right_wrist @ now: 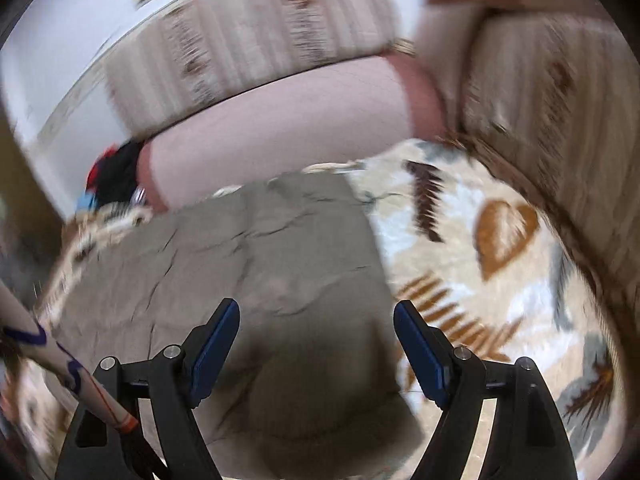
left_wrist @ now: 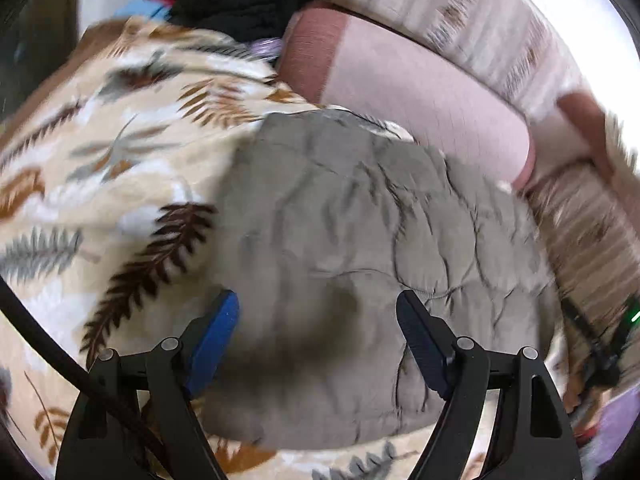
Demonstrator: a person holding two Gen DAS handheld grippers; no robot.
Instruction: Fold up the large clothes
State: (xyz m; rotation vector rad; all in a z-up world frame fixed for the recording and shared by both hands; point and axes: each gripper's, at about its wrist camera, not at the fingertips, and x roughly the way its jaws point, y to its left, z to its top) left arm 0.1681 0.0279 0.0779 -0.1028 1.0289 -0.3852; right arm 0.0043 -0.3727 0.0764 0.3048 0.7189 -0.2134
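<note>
Your grey garment (left_wrist: 352, 248) lies spread flat on the leaf-patterned blanket (left_wrist: 120, 168), its cloth creased with many fine wrinkles and its near edge rounded. From the right wrist view the same grey garment (right_wrist: 240, 280) reads as a broad rectangle with a straight right edge against the blanket (right_wrist: 500, 264). Behind it runs a pink bolster (left_wrist: 420, 92), backed by a striped beige cushion (left_wrist: 460, 12), and a heap of black, red and blue clothes (left_wrist: 236, 0) sits at the far left.

Your left gripper (left_wrist: 318, 320) hangs over the near part of the garment with its blue pads spread wide, nothing between them. Your right gripper (right_wrist: 316, 320) is likewise spread wide and empty above the cloth. Both views are motion-blurred, and no writing can be read.
</note>
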